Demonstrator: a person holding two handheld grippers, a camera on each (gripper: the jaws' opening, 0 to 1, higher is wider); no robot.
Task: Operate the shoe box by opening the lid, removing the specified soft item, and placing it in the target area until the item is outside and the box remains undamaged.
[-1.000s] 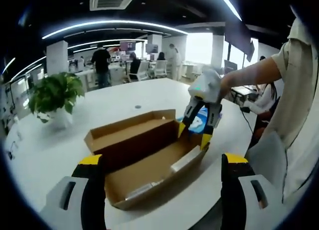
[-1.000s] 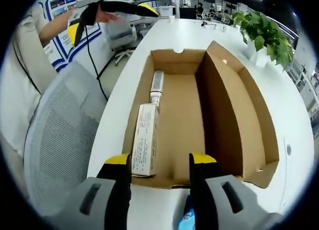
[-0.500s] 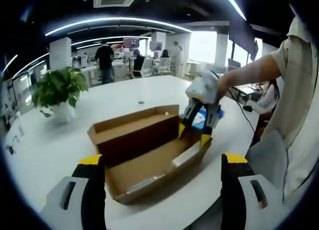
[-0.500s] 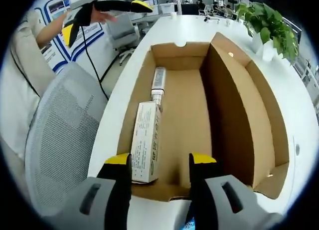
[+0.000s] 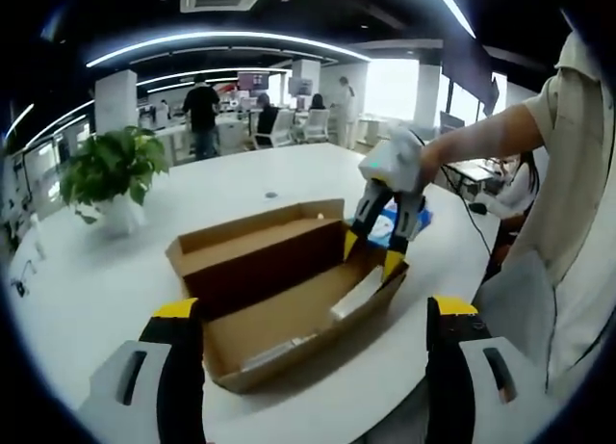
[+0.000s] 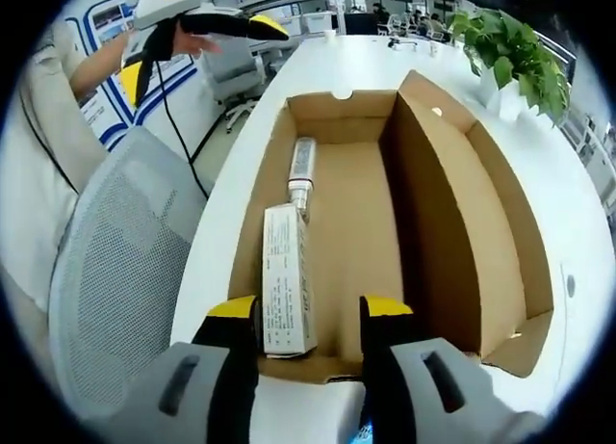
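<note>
The right gripper [image 6: 306,314] now sits lower at the shoe box [image 6: 385,222], its spread jaws empty, the white carton [image 6: 287,280] nearer its left jaw than half a second ago. The box lies open on the white desk [image 5: 241,189], lid [image 5: 255,240] folded back; carton and a tube [image 6: 301,165] (at 12 o'clock of the carton) lie inside. The left gripper [image 5: 313,314] keeps hovering, jaws wide, empty, the box at 12 o'clock

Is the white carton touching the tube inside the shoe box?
Touching, apparently: in the right gripper view the white carton's far end meets the tube's cap, no gap showing.
</note>
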